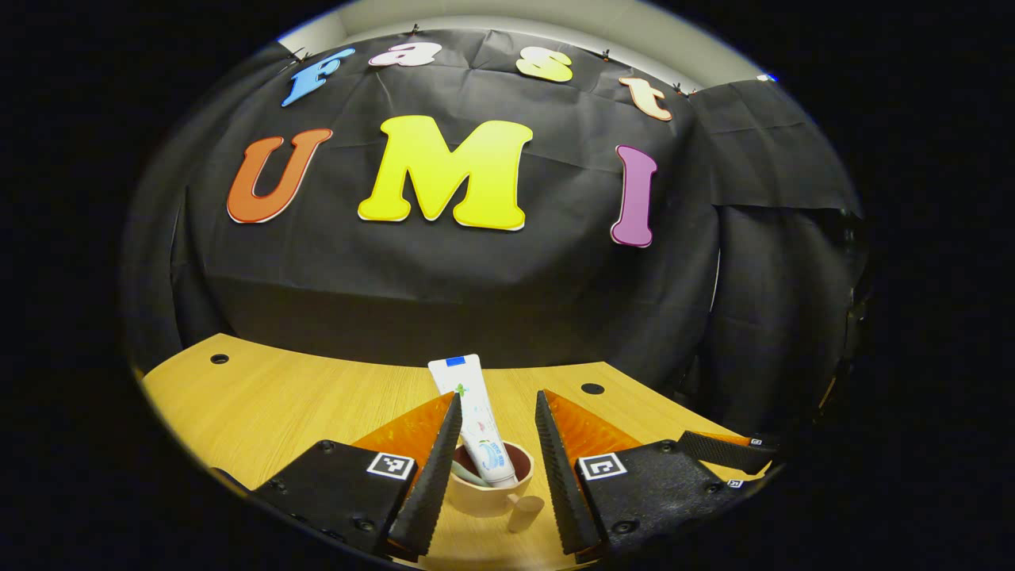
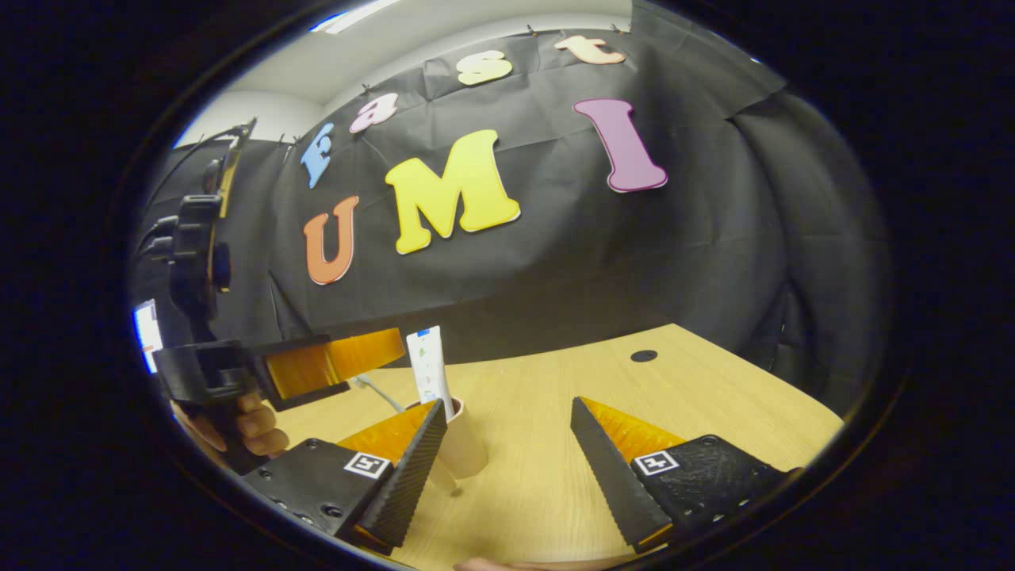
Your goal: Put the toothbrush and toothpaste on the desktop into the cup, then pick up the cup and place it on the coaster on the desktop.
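- Left gripper view: left gripper (image 1: 498,444) is hovering with fingers apart, flanking the cup (image 1: 490,485), apart from it.
- Toothpaste (image 1: 478,420) and toothbrush (image 1: 466,474) are standing inside the cup.
- Right gripper (image 2: 507,452) is waiting beside the cup, fingers spread, bare desk (image 2: 547,396) beyond.

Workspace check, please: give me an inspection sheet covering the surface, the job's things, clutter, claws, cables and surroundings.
Surface: wooden desktop with round holes.
Job's things: toothpaste stands upright in the cup; toothbrush lies inside it too; cup handle faces the left claw. Coaster: nothing seen.
Clutter: nothing seen.
Claws: left claw open, fingers either side of the cup, not pressing; right claw open, beside the cup.
Cables: dark cable on the left claw's body.
Surroundings: black cloth wall, pale wall above.
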A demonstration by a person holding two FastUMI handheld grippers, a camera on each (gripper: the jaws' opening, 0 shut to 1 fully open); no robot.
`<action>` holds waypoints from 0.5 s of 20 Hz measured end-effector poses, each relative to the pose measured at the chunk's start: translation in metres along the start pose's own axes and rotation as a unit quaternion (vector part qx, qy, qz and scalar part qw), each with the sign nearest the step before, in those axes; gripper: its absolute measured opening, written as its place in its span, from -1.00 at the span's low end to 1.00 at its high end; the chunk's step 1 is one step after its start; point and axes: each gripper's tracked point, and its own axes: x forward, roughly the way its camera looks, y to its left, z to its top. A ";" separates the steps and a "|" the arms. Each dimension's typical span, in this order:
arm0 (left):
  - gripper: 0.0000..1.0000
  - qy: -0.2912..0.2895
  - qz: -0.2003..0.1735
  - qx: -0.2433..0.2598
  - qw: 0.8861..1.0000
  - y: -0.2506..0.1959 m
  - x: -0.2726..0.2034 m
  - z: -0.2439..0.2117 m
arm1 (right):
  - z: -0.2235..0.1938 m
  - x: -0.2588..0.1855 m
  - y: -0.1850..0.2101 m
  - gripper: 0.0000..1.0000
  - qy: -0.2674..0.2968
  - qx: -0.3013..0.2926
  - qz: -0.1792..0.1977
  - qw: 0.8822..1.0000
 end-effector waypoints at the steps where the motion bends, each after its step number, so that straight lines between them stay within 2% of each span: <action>1: 0.23 -0.003 0.003 0.004 1.000 0.002 -0.008 0.002 | 0.001 0.000 0.002 0.91 0.001 -0.009 -0.001 1.000; 4: 0.23 0.000 0.007 0.018 1.000 0.009 -0.032 0.001 | -0.007 0.001 0.018 0.91 0.015 -0.026 0.018 0.999; 6: 0.25 -0.004 0.008 0.023 1.000 0.014 -0.049 0.003 | -0.009 0.004 0.020 0.91 0.023 -0.035 0.013 0.999; 9: 0.43 -0.006 0.014 0.024 1.000 0.022 -0.073 0.002 | -0.013 0.010 0.035 0.91 0.031 -0.045 0.025 0.998; 10: 0.43 -0.006 0.019 0.026 0.999 0.026 -0.080 0.000 | -0.018 0.013 0.037 0.92 0.038 -0.048 0.024 0.998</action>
